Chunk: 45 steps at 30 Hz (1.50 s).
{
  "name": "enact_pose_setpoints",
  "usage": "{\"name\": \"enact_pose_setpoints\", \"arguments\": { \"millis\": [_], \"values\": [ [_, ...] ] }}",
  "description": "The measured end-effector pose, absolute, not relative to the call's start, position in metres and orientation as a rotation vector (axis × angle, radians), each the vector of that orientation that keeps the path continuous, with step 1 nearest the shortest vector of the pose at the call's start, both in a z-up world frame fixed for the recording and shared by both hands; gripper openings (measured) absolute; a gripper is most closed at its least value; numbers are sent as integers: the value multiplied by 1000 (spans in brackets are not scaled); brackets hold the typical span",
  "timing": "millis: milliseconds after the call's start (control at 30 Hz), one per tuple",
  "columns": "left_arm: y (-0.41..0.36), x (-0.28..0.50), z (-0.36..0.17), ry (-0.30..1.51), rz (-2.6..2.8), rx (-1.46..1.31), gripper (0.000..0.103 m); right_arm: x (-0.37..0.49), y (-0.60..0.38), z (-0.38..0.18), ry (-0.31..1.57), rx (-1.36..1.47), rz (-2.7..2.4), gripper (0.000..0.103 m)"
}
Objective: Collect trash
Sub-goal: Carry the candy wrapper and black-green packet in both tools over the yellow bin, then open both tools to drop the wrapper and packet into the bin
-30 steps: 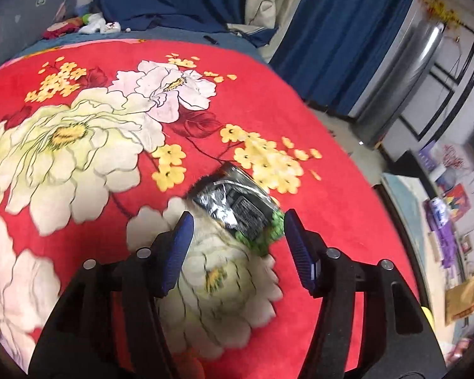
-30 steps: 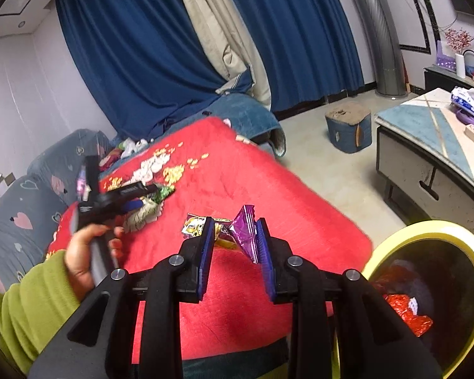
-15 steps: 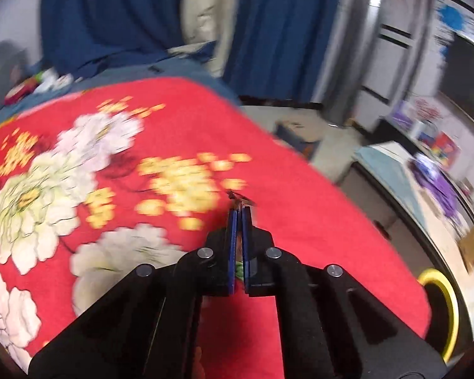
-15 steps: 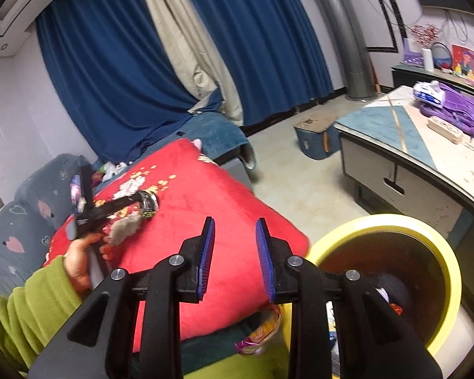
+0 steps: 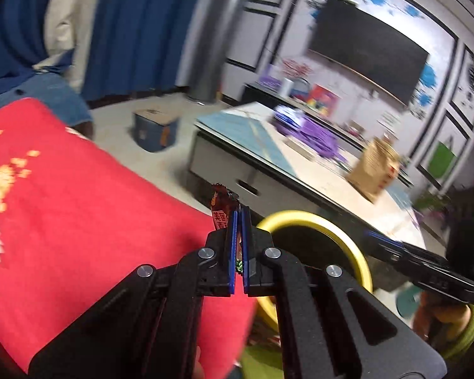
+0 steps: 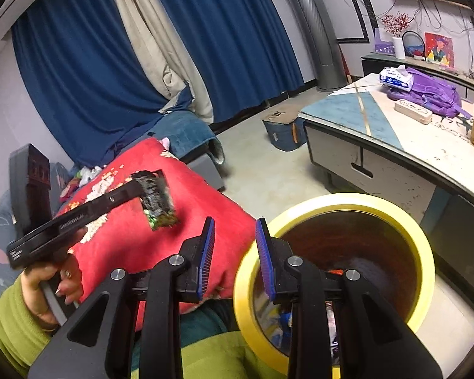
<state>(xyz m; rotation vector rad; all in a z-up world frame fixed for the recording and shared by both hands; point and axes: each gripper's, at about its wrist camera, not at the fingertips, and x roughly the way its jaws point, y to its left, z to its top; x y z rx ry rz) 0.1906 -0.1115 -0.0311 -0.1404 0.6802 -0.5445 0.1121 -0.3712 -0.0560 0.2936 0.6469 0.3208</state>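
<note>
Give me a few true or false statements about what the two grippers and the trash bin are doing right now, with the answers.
1. The left gripper is shut on a snack wrapper. True.
2. The right gripper holds a purple wrapper. False: its jaws stand apart with nothing between them.
3. The yellow-rimmed bin is empty. False: trash lies at its bottom.
4. The wrapper hangs over the red floral blanket, not yet over the bin. True.
5. The purple bag lies on the floor. False: it lies on the low table.
</note>
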Motion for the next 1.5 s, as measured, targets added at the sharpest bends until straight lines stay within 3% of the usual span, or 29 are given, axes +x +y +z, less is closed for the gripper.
{"name": "enact_pose_setpoints", "arguments": {
  "millis": [400, 900, 967, 1100, 1167, 1233, 1367, 1433, 1500],
  "values": [
    [-182, 173, -65, 751, -710, -3, 0, 100, -394, -86, 662, 94, 153, 26],
    [-216, 175, -96, 867, -762, 41, 3, 100, -428, -117, 738, 175, 90, 26],
    [-218, 176, -99, 881, -765, 39, 13, 100, -429, -119, 752, 181, 84, 29],
    [-218, 175, -100, 888, -758, 43, 20, 98, -432, -122, 763, 189, 74, 38],
    [-215, 175, -97, 887, -752, 34, 39, 97, -432, -122, 767, 189, 70, 48],
    [-209, 175, -92, 871, -738, 17, 50, 95, -432, -121, 762, 191, 68, 61],
    [-193, 174, -78, 826, -676, 4, 80, 89, -427, -113, 742, 175, 52, 81],
    [-184, 173, -69, 800, -649, -6, 92, 85, -425, -106, 723, 177, 50, 87],
    [-172, 168, -57, 753, -600, -5, 92, 79, -421, -94, 690, 164, 54, 90]
  ]
}}
